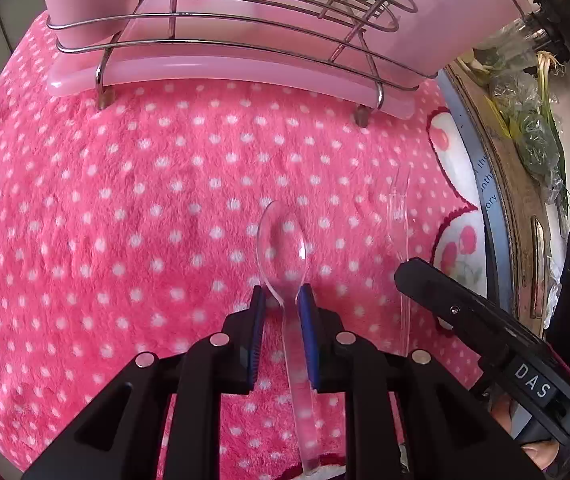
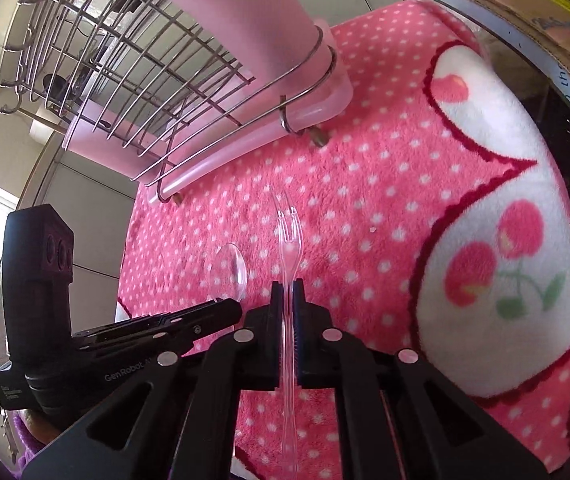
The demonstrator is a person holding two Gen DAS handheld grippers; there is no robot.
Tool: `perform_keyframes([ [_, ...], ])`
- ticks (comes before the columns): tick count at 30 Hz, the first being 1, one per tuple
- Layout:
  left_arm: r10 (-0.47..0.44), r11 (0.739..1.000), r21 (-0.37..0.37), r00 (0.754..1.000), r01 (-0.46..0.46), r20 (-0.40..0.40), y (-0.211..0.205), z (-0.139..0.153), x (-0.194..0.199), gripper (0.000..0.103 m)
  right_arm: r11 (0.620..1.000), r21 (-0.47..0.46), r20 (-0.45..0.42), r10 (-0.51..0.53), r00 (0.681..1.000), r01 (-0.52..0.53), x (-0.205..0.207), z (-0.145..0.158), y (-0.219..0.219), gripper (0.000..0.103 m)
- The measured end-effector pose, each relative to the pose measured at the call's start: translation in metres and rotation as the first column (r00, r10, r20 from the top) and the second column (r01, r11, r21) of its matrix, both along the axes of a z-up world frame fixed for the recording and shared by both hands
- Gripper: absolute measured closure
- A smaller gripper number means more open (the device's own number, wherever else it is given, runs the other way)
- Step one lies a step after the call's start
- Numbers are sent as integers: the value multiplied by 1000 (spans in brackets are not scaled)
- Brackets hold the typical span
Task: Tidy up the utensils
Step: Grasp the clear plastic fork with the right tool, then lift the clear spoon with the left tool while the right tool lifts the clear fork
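1. Fingers (image 1: 259,320), left gripper (image 1: 283,300): blue-padded, set narrow, closed on the neck of the clear plastic spoon (image 1: 283,248); its bowl juts forward past the tips over the blanket; its handle runs back between the jaws toward the camera.

2. Fingers (image 2: 277,312), right gripper (image 2: 288,292): pressed almost together on the shaft of the clear plastic fork (image 2: 287,248); its tines point forward beyond the tips; its handle trails back under the jaws.

3. Both utensils: side by side and apart, each in its own gripper, above the cloth and short of the rack; in the left wrist view the fork (image 1: 399,220) shows to the right of the spoon, gripped by the right gripper (image 1: 409,276); in the right wrist view the spoon (image 2: 231,272) shows to the left of the fork, with the left gripper (image 2: 229,312) behind it.

4. Blanket (image 1: 145,200): pink fleece with white dots, white panels edged in red with cherry motifs; covers the work surface.

5. Wire rack (image 1: 265,12): metal, on short feet on the blanket at its far side; carries a pale pink plastic tray (image 1: 225,76) beneath and a pink cup-like holder (image 2: 245,24) at one end.

6. Cardboard box (image 1: 497,152): beside the blanket on the right; bagged greens (image 1: 533,136) beyond it.
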State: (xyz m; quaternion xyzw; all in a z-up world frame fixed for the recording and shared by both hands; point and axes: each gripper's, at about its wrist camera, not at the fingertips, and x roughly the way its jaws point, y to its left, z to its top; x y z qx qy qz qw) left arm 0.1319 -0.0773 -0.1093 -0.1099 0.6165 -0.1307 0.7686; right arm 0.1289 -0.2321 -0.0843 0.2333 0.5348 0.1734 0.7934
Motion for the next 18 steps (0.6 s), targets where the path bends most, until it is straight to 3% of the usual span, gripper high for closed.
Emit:
perform_keyframes([
  [5,-17,1000,-10,999,17,35,1,3,-2,99,1000,4,17,-6,1000,6,-4,5,-7,98],
  [11,24,996,-90,988,-10,154,24,34,-17,99,1000,14,120,-6,993,5,-12,31,-8,98],
  [15,68,993,-113,957,-37,281,45,64,-30,99,1000,-7,224,-6,975,8,-19,54,-2,98],
  [18,112,989,-136,917,-63,383,62,88,-40,99,999,-29,320,-5,947,15,-27,76,1,98],
])
